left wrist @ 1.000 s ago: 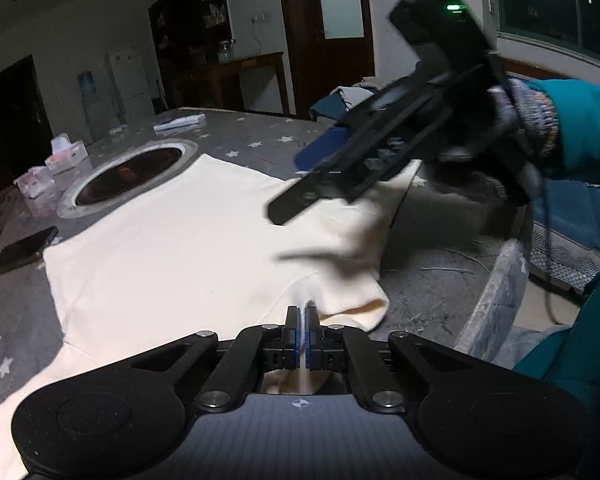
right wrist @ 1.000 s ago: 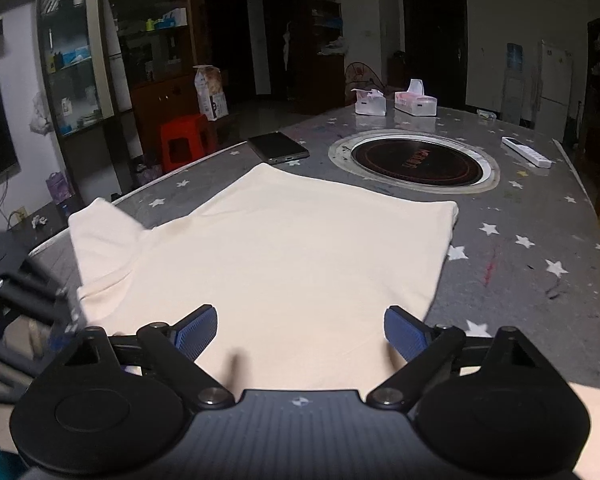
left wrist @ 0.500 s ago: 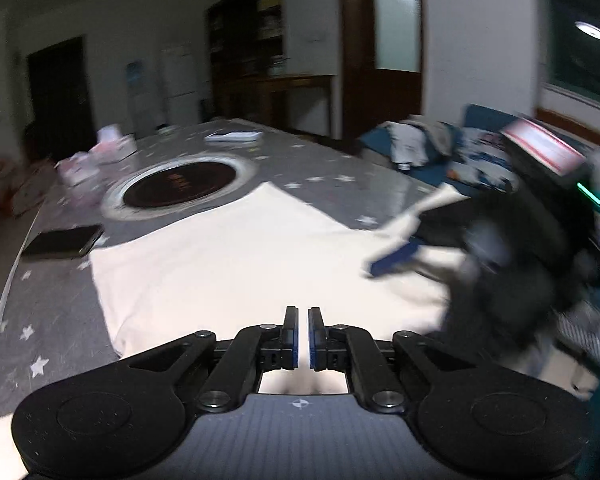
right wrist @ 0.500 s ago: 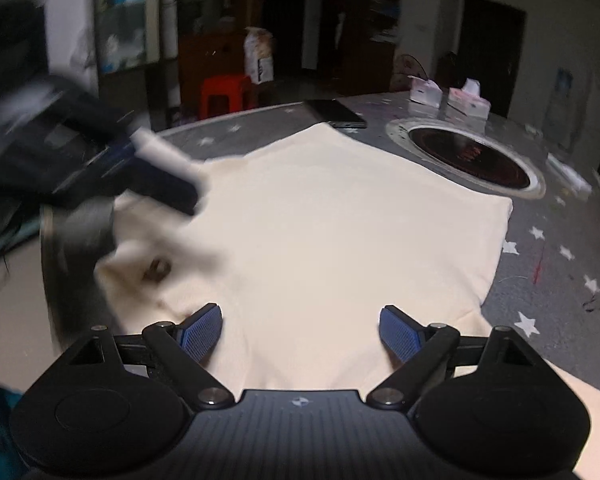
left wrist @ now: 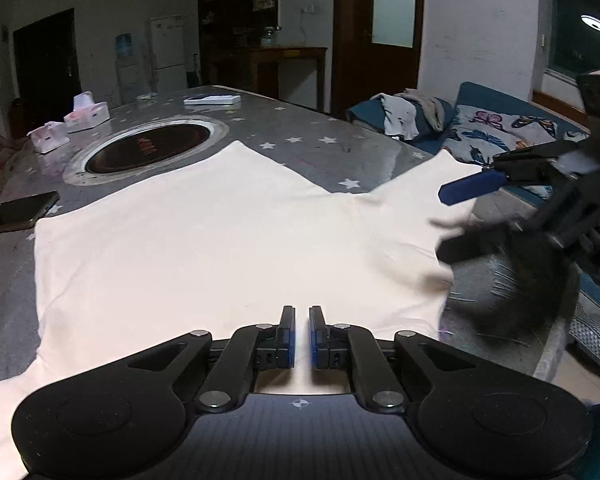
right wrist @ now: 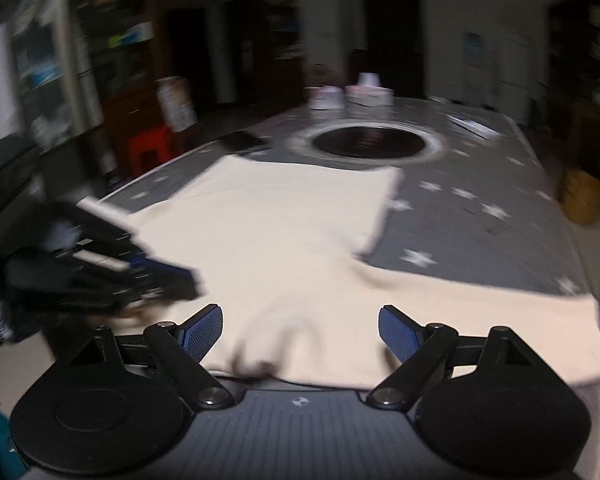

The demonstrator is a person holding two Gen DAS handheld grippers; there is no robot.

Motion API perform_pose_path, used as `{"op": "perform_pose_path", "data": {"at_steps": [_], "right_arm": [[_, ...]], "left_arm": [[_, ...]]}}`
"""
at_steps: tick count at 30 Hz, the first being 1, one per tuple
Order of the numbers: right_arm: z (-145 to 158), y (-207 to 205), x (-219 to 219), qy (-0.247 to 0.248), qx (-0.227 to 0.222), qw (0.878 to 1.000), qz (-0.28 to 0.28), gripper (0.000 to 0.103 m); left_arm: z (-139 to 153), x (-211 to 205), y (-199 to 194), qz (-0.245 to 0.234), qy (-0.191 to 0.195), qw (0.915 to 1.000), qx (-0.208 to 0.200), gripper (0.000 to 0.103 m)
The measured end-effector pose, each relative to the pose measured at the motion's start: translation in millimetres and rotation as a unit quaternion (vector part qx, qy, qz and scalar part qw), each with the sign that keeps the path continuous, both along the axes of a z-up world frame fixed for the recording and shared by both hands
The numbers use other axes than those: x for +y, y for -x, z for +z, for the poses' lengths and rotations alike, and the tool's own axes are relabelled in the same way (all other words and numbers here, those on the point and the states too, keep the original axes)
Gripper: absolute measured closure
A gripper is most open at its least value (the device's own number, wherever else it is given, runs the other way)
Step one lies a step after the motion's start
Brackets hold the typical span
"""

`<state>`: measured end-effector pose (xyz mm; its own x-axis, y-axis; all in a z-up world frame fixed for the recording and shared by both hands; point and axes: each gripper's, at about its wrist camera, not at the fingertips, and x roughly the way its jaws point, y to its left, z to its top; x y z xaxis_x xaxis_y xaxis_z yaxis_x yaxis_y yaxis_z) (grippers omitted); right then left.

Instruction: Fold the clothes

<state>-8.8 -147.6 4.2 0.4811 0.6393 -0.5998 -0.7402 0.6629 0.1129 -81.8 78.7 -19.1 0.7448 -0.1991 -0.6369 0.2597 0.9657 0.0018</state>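
Cream shirt [left wrist: 204,240] lies spread flat on the star-print table [left wrist: 324,152], body toward the round inset burner [left wrist: 148,148], one sleeve [left wrist: 416,208] reaching toward the right edge. Far left, a phone [left wrist: 18,212] sits just off the shirt's corner, tissue boxes [left wrist: 70,120] beyond the burner — both off the cloth, so likely no obstacle to a fold.

Your left gripper [left wrist: 299,338] hovers low over the near edge of the shirt, jaws nearly closed with a thin gap and no cloth visibly pinched between them. It reads as poised, not holding.

Your right gripper [right wrist: 300,328] is over the same near edge, by the sleeve side; its jaws stand wide and are closing, cloth below them but not pressed by the pads. The right wrist view is blurred, so exact contact can't be told.

Judgement: you're setting up a grab near the sleeve and shoulder to start a fold. No fold is visible yet.
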Motion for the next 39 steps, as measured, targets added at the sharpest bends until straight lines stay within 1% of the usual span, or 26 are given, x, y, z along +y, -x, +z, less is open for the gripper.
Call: {"op": "perform_pose_path", "data": {"at_steps": [4, 6, 11, 14, 16, 19, 21, 23, 24, 26, 27, 29, 30, 33, 34, 35, 36, 39], "right_arm": [[-14, -24, -24, -0.009, 0.034, 0.997, -0.067, 0.023], [-19, -32, -38, -0.012, 0.041, 0.995, -0.094, 0.025], [-24, -44, -59, 0.017, 0.015, 0.990, -0.142, 0.026], [-19, -46, -70, 0.001, 0.013, 0.988, -0.153, 0.028], [-14, -49, -79, -0.001, 0.002, 0.983, -0.184, 0.028], [-14, -61, -96, 0.006, 0.000, 0.969, -0.248, 0.028], [-17, -69, -105, 0.009, 0.005, 0.962, -0.274, 0.034], [-21, -77, -115, 0.009, 0.019, 0.954, -0.299, 0.037], [-24, -79, -119, 0.005, 0.025, 0.952, -0.305, 0.043], [-27, -82, -122, 0.000, 0.030, 0.951, -0.308, 0.048], [-29, -83, -123, 0.003, 0.028, 0.951, -0.309, 0.053], [-31, -85, -120, 0.011, 0.020, 0.951, -0.308, 0.058], [-31, -85, -120, 0.012, 0.016, 0.951, -0.308, 0.065], [-30, -87, -116, 0.014, 0.010, 0.952, -0.305, 0.076], [-29, -87, -116, 0.012, 0.011, 0.953, -0.304, 0.080], [-28, -87, -117, 0.007, 0.013, 0.953, -0.302, 0.086], [-27, -87, -117, 0.002, 0.014, 0.954, -0.299, 0.090], [-20, -86, -120, -0.023, 0.020, 0.956, -0.293, 0.096]], "left_arm": [[0, -4, 2, -0.008, -0.008, 0.9999, -0.001, 0.095], [0, -5, 3, -0.011, -0.012, 0.9999, -0.002, 0.095], [0, -8, 3, -0.016, -0.020, 0.9997, -0.003, 0.095], [2, -8, 0, -0.016, -0.022, 0.9996, 0.000, 0.095], [5, -10, -1, -0.017, -0.019, 0.9997, -0.002, 0.094], [10, -15, -2, -0.022, -0.012, 0.9996, -0.011, 0.093], [12, -19, -4, -0.027, -0.008, 0.9995, -0.016, 0.091], [13, -24, -7, -0.031, -0.005, 0.9994, -0.017, 0.091], [13, -26, -9, -0.033, -0.004, 0.9993, -0.017, 0.091], [13, -30, -13, -0.036, -0.002, 0.9992, -0.017, 0.091], [12, -32, -14, -0.036, -0.003, 0.9992, -0.017, 0.090], [11, -35, -17, -0.038, -0.004, 0.9992, -0.015, 0.087], [11, -36, -18, -0.038, -0.004, 0.9991, -0.014, 0.086], [10, -38, -20, -0.040, -0.005, 0.9991, -0.013, 0.084], [10, -39, -21, -0.039, -0.005, 0.9991, -0.013, 0.083], [9, -39, -22, -0.039, -0.005, 0.9991, -0.012, 0.082], [9, -40, -22, -0.039, -0.005, 0.9992, -0.012, 0.082], [7, -41, -24, -0.038, -0.004, 0.9992, -0.011, 0.080]]}}
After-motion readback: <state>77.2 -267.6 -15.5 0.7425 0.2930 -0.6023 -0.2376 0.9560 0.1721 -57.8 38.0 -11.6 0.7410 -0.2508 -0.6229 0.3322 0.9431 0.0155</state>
